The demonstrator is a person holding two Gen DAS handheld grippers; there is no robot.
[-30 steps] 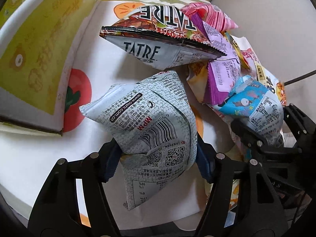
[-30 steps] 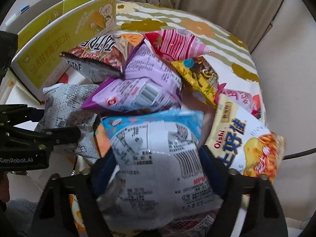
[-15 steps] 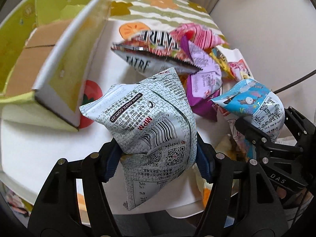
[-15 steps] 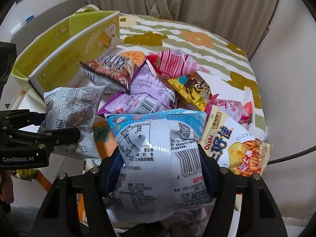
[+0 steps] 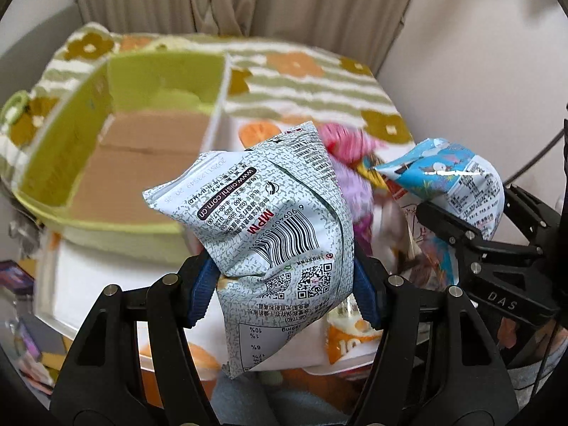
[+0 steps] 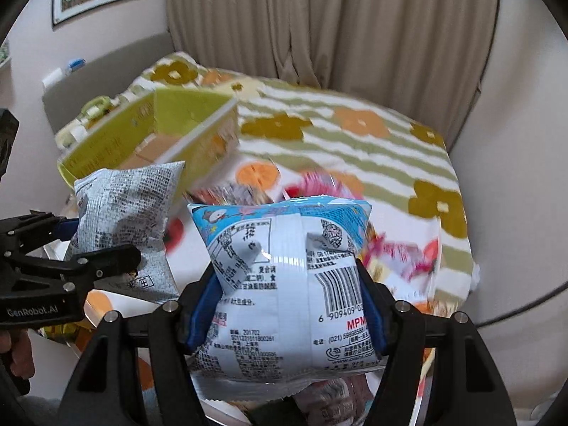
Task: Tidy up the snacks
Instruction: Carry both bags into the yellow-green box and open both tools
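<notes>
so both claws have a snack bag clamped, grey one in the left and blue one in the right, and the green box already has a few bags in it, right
Not quite. The left claw does clamp the grey bag and the right claw the blue bag, but the green box holds no bags: the left wrist view shows only its bare cardboard bottom.

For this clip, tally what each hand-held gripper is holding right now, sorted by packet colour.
Grey-white snack packet, in the left hand-held gripper: 1
Blue snack packet, in the right hand-held gripper: 1
Total held: 2
</notes>
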